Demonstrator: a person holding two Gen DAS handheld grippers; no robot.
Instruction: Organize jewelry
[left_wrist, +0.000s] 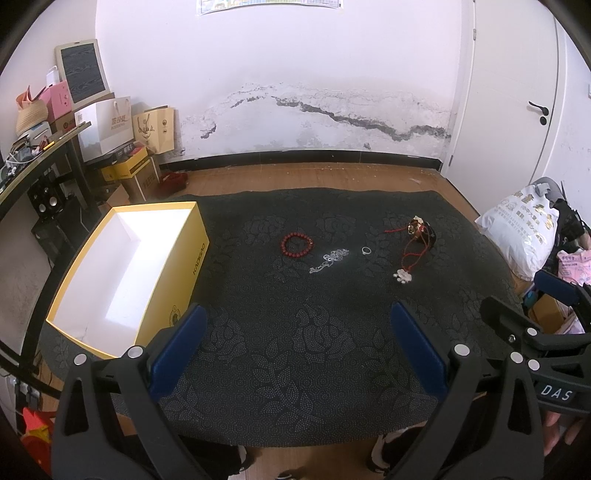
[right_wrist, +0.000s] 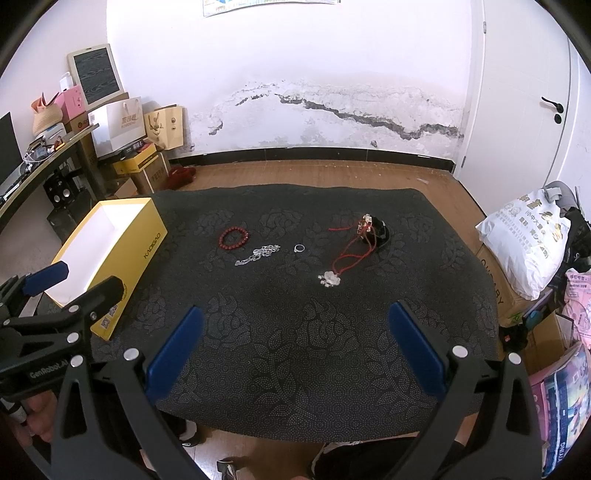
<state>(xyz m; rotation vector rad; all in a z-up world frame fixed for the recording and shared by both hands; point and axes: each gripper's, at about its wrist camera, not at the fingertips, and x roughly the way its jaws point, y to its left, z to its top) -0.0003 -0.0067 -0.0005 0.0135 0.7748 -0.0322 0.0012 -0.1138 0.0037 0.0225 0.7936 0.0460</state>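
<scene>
On the dark patterned table cloth (left_wrist: 295, 350) lie a red bead bracelet (left_wrist: 297, 244), a silver chain (left_wrist: 330, 260), a small silver ring (left_wrist: 365, 250) and a red cord necklace with a silver pendant (left_wrist: 403, 274) beside a dark ornament (left_wrist: 422, 229). An open yellow box (left_wrist: 122, 273) with a white inside stands at the left. The same items show in the right wrist view: bracelet (right_wrist: 233, 238), chain (right_wrist: 258, 254), ring (right_wrist: 299, 247), pendant (right_wrist: 330, 278), box (right_wrist: 107, 254). My left gripper (left_wrist: 299, 317) and right gripper (right_wrist: 295, 317) are open and empty, near the table's front edge.
A desk with clutter (left_wrist: 33, 147), bags and cardboard boxes (left_wrist: 122, 140) stand at the back left. A white sack (right_wrist: 528, 240) and packages lie at the right. A white door (right_wrist: 528, 92) is at the back right.
</scene>
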